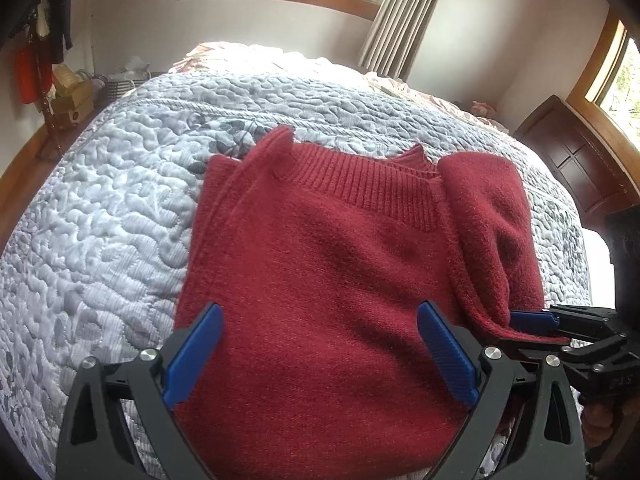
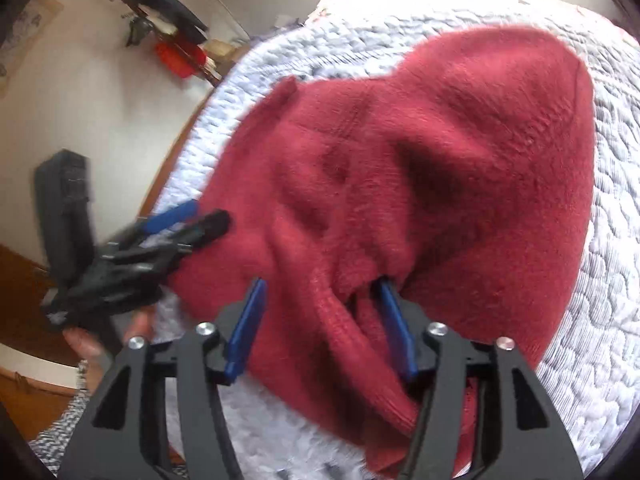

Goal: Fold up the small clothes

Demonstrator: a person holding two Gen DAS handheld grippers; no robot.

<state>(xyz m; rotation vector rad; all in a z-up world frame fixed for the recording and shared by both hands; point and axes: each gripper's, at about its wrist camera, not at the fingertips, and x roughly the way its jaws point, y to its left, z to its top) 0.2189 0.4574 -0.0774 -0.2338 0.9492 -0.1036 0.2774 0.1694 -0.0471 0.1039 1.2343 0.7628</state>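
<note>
A red knit sweater (image 1: 320, 264) lies on the grey-white quilt (image 1: 100, 220), ribbed collar at the far side. Its left part is folded in along a crease. My left gripper (image 1: 320, 308) is open just above the near body of the sweater, with its blue pads (image 1: 208, 356) wide apart and holding nothing. My right gripper (image 1: 516, 330) comes in from the right, shut on the edge of the folded-over right sleeve. In the right wrist view the sweater (image 2: 460, 160) bunches up between the right gripper (image 2: 320, 292) fingers, and the left gripper (image 2: 204, 216) sits at the sweater's left edge.
The quilt covers a bed (image 1: 360, 92) that fills most of the view. A dark wooden cabinet (image 1: 572, 160) stands at the right, under a window. A coat rack (image 1: 44, 40) and a basket (image 1: 120, 80) are at the far left. A hand (image 2: 136, 328) holds the left gripper.
</note>
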